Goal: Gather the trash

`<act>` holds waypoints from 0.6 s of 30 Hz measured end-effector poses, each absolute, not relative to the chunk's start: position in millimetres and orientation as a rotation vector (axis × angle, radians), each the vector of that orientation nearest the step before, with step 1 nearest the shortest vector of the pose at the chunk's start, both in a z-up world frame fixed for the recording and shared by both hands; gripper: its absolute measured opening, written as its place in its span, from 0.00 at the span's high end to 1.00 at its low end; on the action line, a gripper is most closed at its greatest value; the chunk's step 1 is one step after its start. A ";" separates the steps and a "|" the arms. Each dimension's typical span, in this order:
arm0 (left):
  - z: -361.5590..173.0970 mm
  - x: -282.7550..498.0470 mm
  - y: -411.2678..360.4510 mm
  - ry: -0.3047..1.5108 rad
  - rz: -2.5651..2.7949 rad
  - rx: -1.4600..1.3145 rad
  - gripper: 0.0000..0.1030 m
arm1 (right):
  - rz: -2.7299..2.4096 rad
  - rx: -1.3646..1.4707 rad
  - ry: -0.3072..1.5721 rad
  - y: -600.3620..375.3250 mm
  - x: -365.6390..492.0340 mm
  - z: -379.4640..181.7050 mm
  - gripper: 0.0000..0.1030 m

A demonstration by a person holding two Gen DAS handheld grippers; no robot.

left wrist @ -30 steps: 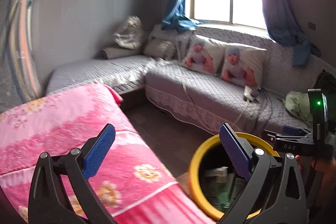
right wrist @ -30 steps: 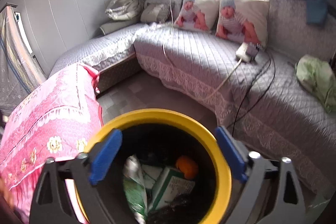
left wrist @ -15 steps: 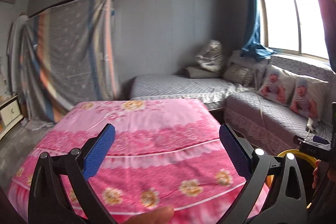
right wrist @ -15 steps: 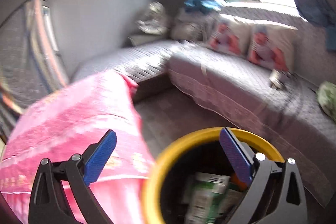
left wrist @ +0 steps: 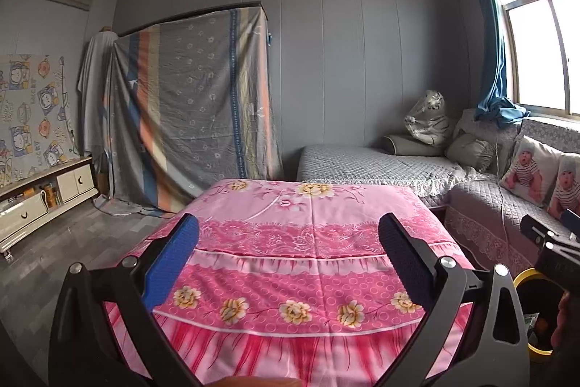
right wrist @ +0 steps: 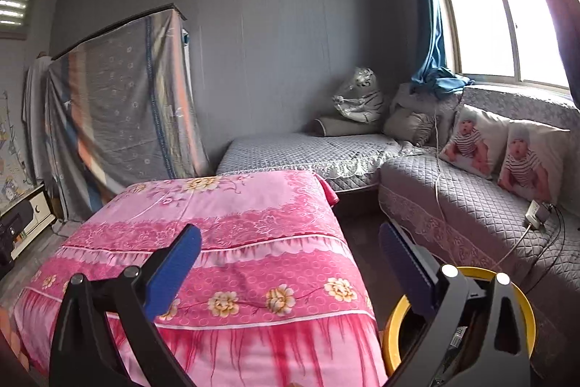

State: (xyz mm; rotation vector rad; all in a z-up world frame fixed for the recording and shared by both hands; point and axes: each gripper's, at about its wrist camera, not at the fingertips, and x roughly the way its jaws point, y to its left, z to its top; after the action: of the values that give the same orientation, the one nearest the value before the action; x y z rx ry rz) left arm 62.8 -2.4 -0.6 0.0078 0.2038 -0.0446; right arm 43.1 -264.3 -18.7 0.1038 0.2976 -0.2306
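Observation:
The yellow-rimmed trash bin (right wrist: 394,327) stands on the floor at the lower right, partly hidden behind my right gripper's right finger; a scrap of packaging (right wrist: 457,336) shows inside it. My right gripper (right wrist: 290,254) is open and holds nothing, raised over the near edge of the pink flowered table cover (right wrist: 232,231). My left gripper (left wrist: 288,243) is also open with nothing in it and faces the same pink cover (left wrist: 308,234). In the left wrist view the bin's rim (left wrist: 527,275) peeks out at the far right, below the right gripper's body (left wrist: 554,252). No loose trash shows on the cover.
A grey quilted corner sofa (right wrist: 471,205) with two baby-print cushions (right wrist: 471,147) runs along the right under the window. A cloth-draped cabinet (left wrist: 188,118) stands at the back left, and a low white TV unit (left wrist: 40,198) is at the far left. A strip of dark floor (right wrist: 359,231) separates table and sofa.
Both grippers swung up and to the left, away from the bin's opening. The bin slid to the lower right of each view and the pink table now fills the middle. Both stayed open.

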 end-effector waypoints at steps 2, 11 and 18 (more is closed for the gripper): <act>-2.7 58.2 0.3 0.200 -0.044 0.001 0.08 | -0.193 0.101 0.313 -254.3 37.0 -22.1 0.08; -15.3 37.6 18.9 0.208 -0.009 -0.054 0.08 | -0.192 0.063 0.263 -231.7 11.2 -32.1 0.08; -14.8 29.5 21.9 0.189 -0.001 -0.059 0.08 | -0.203 0.042 0.231 -227.1 3.8 -32.5 0.08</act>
State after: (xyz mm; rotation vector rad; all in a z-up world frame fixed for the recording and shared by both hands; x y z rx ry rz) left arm 29.5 21.9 -14.8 -0.0590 0.1892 -0.0015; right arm 3.8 -227.1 -32.5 0.0422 0.2315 -0.2026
